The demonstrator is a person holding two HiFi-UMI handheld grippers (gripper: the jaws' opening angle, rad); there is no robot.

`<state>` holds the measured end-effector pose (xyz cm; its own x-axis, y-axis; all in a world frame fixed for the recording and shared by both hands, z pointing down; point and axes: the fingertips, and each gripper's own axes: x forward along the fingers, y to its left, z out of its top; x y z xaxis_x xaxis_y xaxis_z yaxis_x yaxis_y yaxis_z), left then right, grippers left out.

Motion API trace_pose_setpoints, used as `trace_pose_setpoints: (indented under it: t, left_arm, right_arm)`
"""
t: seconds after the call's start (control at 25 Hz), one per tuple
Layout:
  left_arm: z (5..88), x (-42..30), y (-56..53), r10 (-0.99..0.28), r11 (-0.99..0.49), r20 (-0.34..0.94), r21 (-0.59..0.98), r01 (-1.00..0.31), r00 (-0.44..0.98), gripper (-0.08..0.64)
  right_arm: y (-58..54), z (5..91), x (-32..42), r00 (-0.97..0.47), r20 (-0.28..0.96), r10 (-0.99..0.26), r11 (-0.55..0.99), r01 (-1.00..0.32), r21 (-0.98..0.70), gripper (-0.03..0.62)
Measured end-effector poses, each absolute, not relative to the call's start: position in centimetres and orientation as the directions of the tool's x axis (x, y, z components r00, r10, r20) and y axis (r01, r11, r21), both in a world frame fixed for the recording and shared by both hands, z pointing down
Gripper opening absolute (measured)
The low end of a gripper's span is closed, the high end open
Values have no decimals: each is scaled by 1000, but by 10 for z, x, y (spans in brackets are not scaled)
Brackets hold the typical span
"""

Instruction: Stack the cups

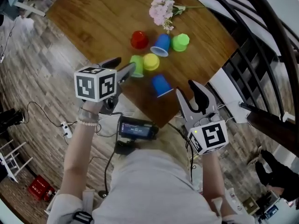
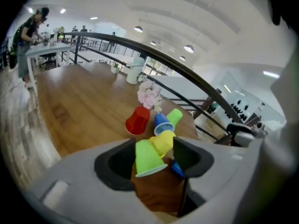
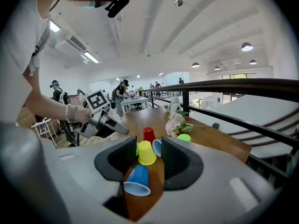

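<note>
Six cups sit on the wooden table. A red cup, a blue cup and a green cup form the far row. Nearer lie a light green cup, a yellow cup and a second blue cup on its side. My left gripper is open, its tips right beside the light green cup, which shows between the jaws without being pressed. My right gripper is open and holds nothing; the fallen blue cup lies just ahead of it.
Pink flowers lie at the table's far edge behind the cups. A dark curved railing runs along the right side. A black device with cables sits below the table's near edge. People stand at tables in the background.
</note>
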<state>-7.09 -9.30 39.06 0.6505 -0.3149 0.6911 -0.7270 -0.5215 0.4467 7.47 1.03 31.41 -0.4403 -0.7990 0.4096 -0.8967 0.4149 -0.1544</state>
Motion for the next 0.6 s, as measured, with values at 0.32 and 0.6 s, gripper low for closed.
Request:
trace_pose_setpoints:
  t: [0.32, 0.6]
  left_arm:
    - [427, -56, -110, -145, -436, 764, 521, -734, 628, 253]
    - [452, -51, -113, -79, -371, 810, 517, -772, 581, 258]
  right_arm:
    - [-1, 321, 90, -473, 401, -785, 436, -881, -186, 150]
    - [-6, 327, 99, -483, 408, -775, 438, -876, -203, 150]
